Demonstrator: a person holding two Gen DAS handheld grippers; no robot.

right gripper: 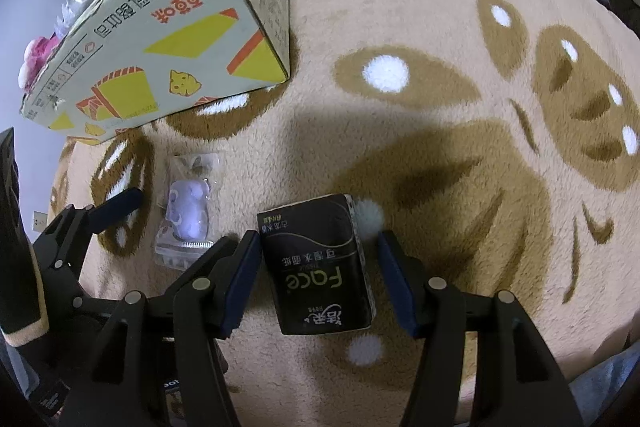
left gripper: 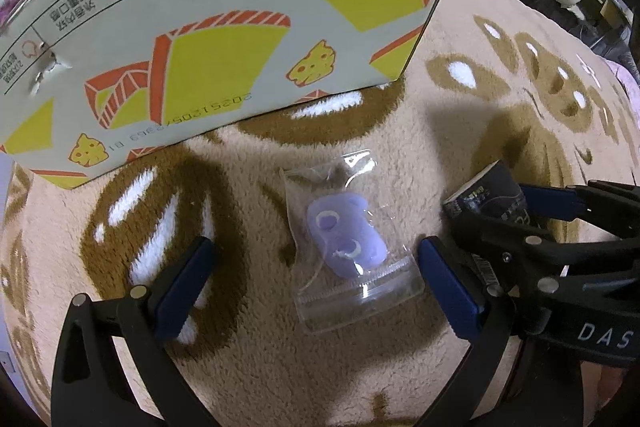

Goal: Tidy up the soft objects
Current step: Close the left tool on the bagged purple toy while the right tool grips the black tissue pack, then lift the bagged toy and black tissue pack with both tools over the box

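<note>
Beige plush rug (right gripper: pixel 400 7): both grippers, left (left gripper: pixel 316 279) and right (right gripper: pixel 316 279), spread wide, straddle an unpacked bagged purple toy (left gripper: pixel 346 239) and black tissue pack (right gripper: pixel 320 263); printed cardboard box (right gripper: pixel 160 47) already holds soft items.

bagged toy (left gripper: pixel 346 241) left of tissue pack (right gripper: pixel 318 263) | both on rug (right gripper: pixel 420 27) | box (left gripper: pixel 224 27) behind

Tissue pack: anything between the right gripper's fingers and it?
Nothing visible. The tissue pack lies flat on the rug between the open fingers of the right gripper, gaps clear on both sides.
</note>
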